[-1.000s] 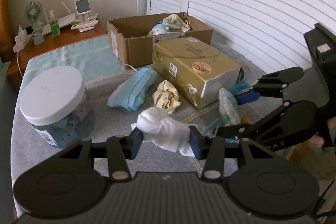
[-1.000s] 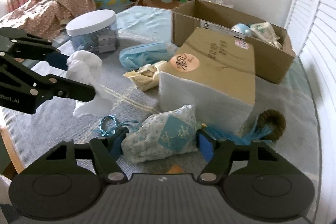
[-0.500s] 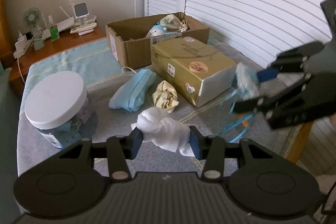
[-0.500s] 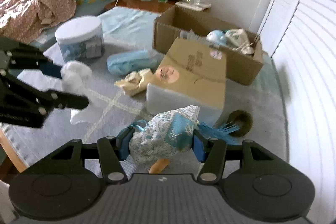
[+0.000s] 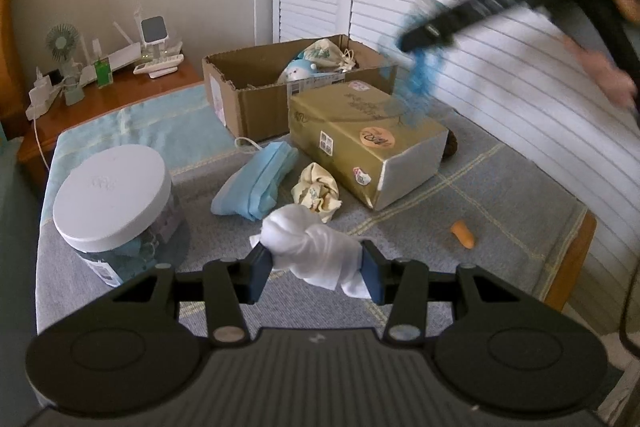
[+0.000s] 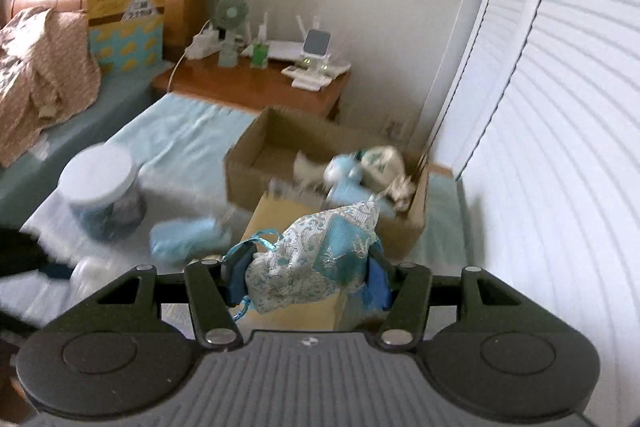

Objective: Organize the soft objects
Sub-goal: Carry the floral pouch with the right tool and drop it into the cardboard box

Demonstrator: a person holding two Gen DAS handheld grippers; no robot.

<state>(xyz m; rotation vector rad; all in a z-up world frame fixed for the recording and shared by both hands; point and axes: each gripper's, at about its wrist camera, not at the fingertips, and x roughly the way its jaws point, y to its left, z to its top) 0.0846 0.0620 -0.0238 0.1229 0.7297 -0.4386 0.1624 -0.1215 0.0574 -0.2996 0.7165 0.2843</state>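
My left gripper (image 5: pixel 316 273) is shut on a white knotted cloth (image 5: pixel 312 247) and holds it low over the grey blanket. My right gripper (image 6: pixel 306 277) is shut on a blue and white patterned pouch (image 6: pixel 316 267), raised high above the gold box (image 5: pixel 360 135); it shows blurred in the left wrist view (image 5: pixel 420 67). An open cardboard box (image 5: pixel 248 103) behind the gold box holds a blue plush toy (image 5: pixel 300 71) and a cream drawstring bag (image 5: pixel 324 53). A folded light blue cloth (image 5: pixel 256 183) and a crumpled cream cloth (image 5: pixel 316 191) lie on the blanket.
A clear jar with a white lid (image 5: pixel 112 203) stands at the left. A small orange object (image 5: pixel 464 233) lies at the right near the table edge. A wooden nightstand (image 5: pixel 100 99) with a fan and small devices stands behind. Slatted shutters (image 5: pixel 480 27) line the right side.
My right gripper lifted the patterned pouch off the blanket and carried it up over the gold box toward the cardboard box. My left gripper rose slightly with the white cloth.
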